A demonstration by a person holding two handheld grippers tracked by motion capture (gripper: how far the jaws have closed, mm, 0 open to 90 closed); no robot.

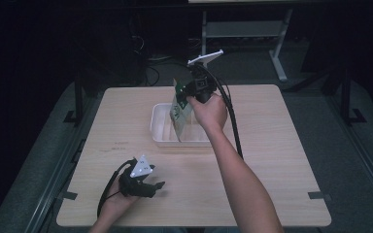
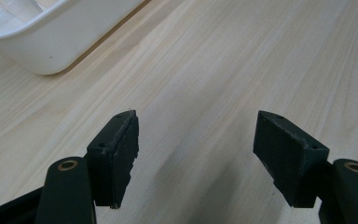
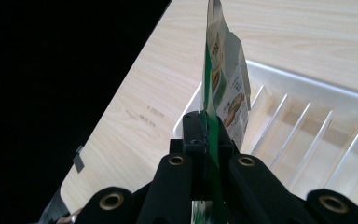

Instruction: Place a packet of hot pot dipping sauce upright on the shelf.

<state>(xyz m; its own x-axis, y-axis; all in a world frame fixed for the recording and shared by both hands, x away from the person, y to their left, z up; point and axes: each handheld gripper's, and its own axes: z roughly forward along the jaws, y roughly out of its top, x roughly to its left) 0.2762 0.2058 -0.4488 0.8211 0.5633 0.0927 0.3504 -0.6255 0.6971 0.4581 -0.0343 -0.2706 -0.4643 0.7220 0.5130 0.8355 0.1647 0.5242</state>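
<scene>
Right gripper (image 3: 208,135): jaws clamped on a green-and-white printed foil pouch (image 1: 178,112), held upright over the white ribbed plastic tray (image 1: 158,130). Left gripper (image 2: 196,154): jaws wide apart, empty, low over the light wooden table (image 1: 272,145).

Right gripper (image 1: 187,92) raised at arm's reach, jaws clamped together. Left gripper (image 1: 156,187) low, jaws spread wide.

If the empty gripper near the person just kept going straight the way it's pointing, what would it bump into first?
Probably the bare table: the open left gripper points forward and down at the wood. The white tray sits off to one side, likely missed.
</scene>
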